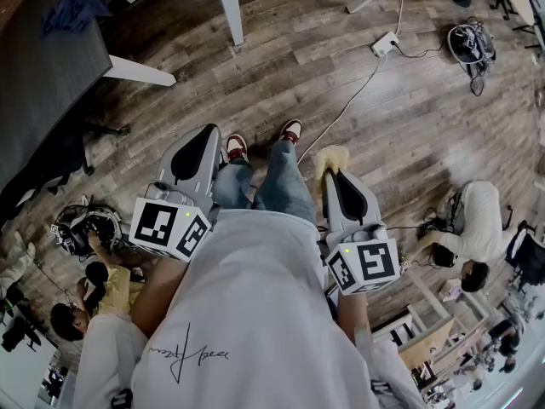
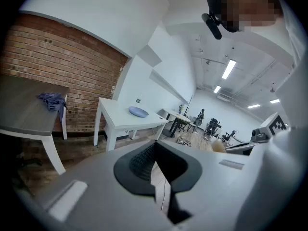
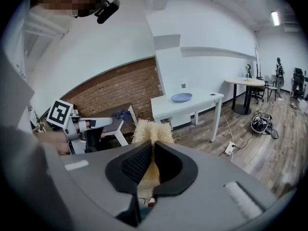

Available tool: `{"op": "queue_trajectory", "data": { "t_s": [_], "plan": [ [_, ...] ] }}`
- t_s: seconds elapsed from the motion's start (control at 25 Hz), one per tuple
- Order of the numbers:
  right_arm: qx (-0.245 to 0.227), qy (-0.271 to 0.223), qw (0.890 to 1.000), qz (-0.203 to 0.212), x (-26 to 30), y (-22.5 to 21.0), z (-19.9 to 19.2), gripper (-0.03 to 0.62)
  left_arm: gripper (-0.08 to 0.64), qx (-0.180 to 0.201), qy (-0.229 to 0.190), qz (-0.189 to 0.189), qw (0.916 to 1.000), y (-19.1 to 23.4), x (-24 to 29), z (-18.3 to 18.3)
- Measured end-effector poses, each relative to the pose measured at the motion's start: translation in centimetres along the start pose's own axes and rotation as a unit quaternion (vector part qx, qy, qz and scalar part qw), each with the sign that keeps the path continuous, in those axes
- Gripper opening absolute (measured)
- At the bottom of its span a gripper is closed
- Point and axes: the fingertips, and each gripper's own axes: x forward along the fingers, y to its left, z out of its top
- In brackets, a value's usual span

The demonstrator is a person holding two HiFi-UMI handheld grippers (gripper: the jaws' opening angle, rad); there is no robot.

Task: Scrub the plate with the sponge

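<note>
Right gripper view settles the grip first: the right gripper (image 3: 152,153) is clamped on the sponge (image 3: 152,130). The sponge is a pale, stringy tuft whose long axis runs along the jaws and pokes out past their tips. The left gripper (image 2: 155,154) has its jaws pressed together with nothing between them. Both are held low at the person's waist, side by side and tilted down toward the wooden floor (image 1: 341,75), so neither looks clearly nearer to the work.

The plate (image 3: 181,97) is blue and round, and it lies flat on a white table (image 3: 202,102) across the room, well apart from both grippers. It lies ahead, a little right of the sponge's line and a little left of the empty gripper's line, so roughly between the two. I'd say scrubbing hasn't begun. The person needs to walk over first, with the sponge hand leading and the other free to steady the plate.

By count there are two grippers, one sponge and one plate. Off to the side, a dark table (image 2: 24,119) carries one crumpled blue cloth (image 2: 52,100).
</note>
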Motion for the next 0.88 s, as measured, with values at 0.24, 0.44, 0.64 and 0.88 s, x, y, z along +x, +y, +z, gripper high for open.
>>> {"op": "queue_trajectory", "data": {
  "t_s": [0.24,0.44,0.64,0.88],
  "plan": [
    [0.0,-0.043,0.999,-0.007,-2.0,-2.0,1.8,0.026,0.012,0.014,-0.006,-0.024,0.9996,-3.1,-0.1,1.2],
    [0.008,-0.066,0.998,0.002,-2.4,-6.4,3.5,0.028,0.013,0.041,-0.019,-0.027,0.9986,-6.6,2.7,2.7],
    [0.017,-0.067,0.997,0.038,-2.3,-10.7,5.4,0.031,0.012,0.059,-0.022,-0.016,0.9979,-9.7,6.3,3.4],
    [0.005,-0.07,0.995,0.069,-1.8,-14.9,7.0,0.032,0.012,0.053,-0.028,0.009,0.9982,-11.4,10.0,3.5]
  ]
}}
